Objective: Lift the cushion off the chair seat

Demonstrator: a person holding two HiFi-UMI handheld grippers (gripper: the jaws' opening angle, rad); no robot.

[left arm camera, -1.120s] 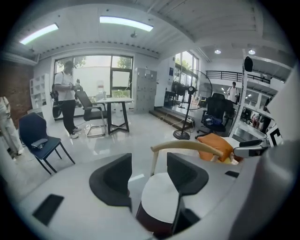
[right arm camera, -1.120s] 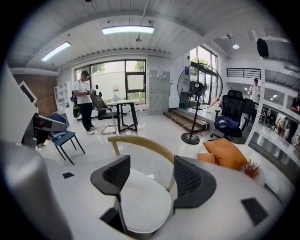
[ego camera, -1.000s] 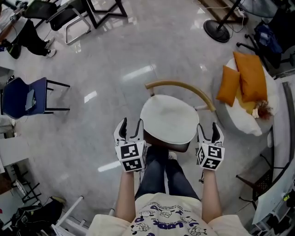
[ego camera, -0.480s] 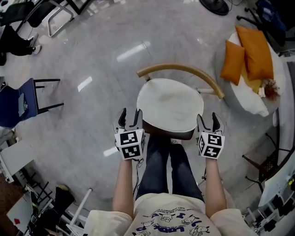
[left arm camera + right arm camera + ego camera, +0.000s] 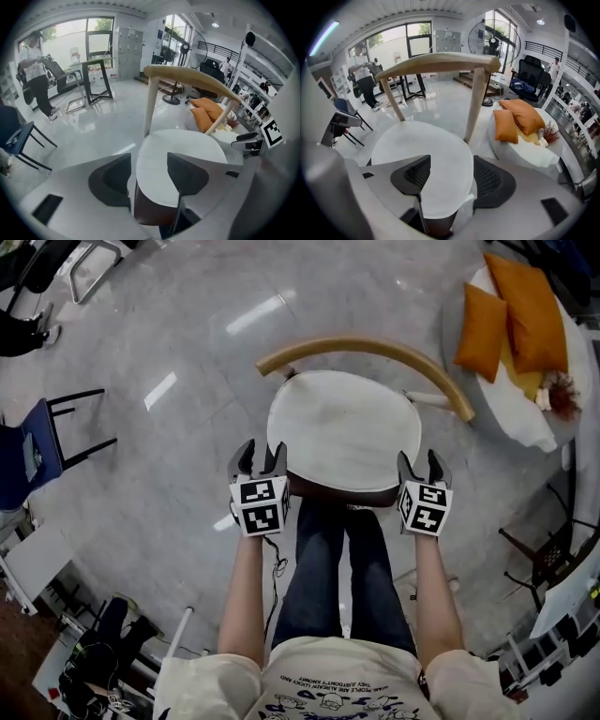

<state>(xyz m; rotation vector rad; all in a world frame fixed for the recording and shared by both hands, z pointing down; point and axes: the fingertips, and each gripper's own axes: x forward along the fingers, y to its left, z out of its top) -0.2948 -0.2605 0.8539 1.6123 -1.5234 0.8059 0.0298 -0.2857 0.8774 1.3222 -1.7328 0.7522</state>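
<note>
A round white cushion [image 5: 342,432] lies on the dark seat of a chair with a curved wooden backrest [image 5: 366,348]. My left gripper [image 5: 260,457] is at the seat's front left corner and stands open. In the left gripper view the cushion [image 5: 183,159] shows its left rim between the spread jaws of that gripper [image 5: 149,173], with no pad pressing on it. My right gripper [image 5: 419,463] is at the front right corner, open too. In the right gripper view the cushion's [image 5: 422,154] right rim lies between the jaws of that gripper [image 5: 451,180].
A white round pouf [image 5: 520,413] with orange pillows [image 5: 511,306] stands to the right of the chair. A blue chair [image 5: 28,451] is at the far left. The wearer's legs [image 5: 328,559] are right in front of the seat. A person [image 5: 35,75] stands far back.
Both grippers have come down and forward to the seat's front corners, tilting more steeply. The chair fills more of the head view. The jaws stay spread.
</note>
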